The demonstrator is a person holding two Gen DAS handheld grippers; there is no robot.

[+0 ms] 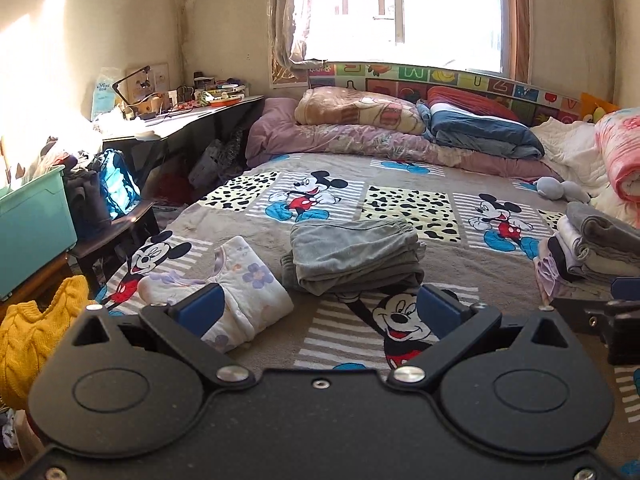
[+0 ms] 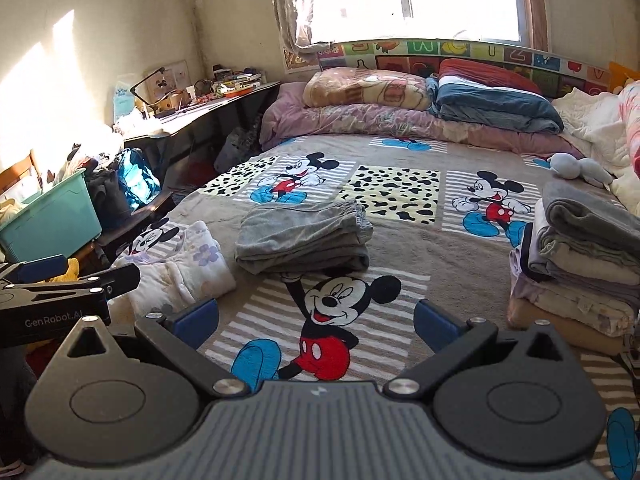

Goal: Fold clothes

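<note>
The folded grey garment (image 1: 352,256) lies on the bed (image 1: 440,268), on its cartoon-mouse blanket, nothing on top of it. Left of the garment, just beside it, sits a white flowered garment (image 1: 224,288); right of it, well apart, stands a stack of folded clothes (image 2: 580,268). Beyond the garment, folded quilts (image 1: 380,128) are piled under the window. Further left of it, off the bed, are a cluttered bench (image 1: 184,116), a teal bin (image 1: 32,224) and a yellow knit (image 1: 36,336).

Only the right wrist view shows the stack whole; only the left shows the yellow knit clearly.

Both the left tongs (image 1: 320,312) and right tongs (image 2: 316,316) hover level near the bed's near edge, spread wide and empty, side by side.
</note>
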